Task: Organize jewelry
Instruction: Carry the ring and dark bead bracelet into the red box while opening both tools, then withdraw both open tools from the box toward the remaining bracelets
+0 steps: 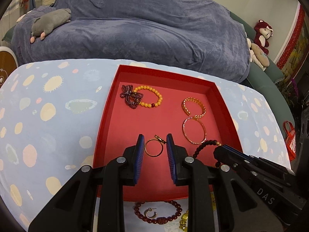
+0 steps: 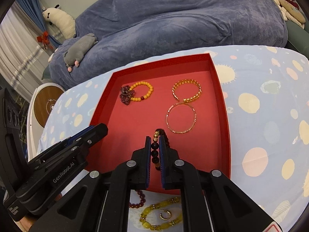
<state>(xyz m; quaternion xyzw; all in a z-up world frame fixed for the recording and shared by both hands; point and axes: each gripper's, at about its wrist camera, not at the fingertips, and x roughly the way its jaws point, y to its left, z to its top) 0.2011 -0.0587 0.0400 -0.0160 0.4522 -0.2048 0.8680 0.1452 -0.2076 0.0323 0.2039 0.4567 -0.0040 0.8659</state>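
Observation:
A red tray (image 1: 108, 116) (image 2: 222, 104) lies on the spotted blue cloth. In it lie a yellow bead bracelet (image 1: 154, 96) (image 2: 146, 91), a dark purple bead bunch (image 1: 129, 96) (image 2: 126, 94), a gold chain bracelet (image 1: 195, 106) (image 2: 186, 91) and a thin gold bangle (image 1: 194, 130) (image 2: 181, 118). My left gripper (image 1: 155, 139) is open over the tray, its jaws on either side of a gold ring (image 1: 154, 149) lying on the tray floor. My right gripper (image 2: 155, 140) (image 1: 224, 149) is shut on a dark bead bracelet (image 2: 155, 150) (image 1: 202, 147), held over the tray's near part.
On the cloth in front of the tray lie a dark red bead bracelet (image 1: 160, 217) (image 2: 138, 201), a yellow bead bracelet (image 2: 160, 216) and small hoop earrings (image 1: 149, 212) (image 2: 165, 215). A blue-covered sofa (image 1: 144, 29) with a grey plush (image 1: 50, 22) stands behind.

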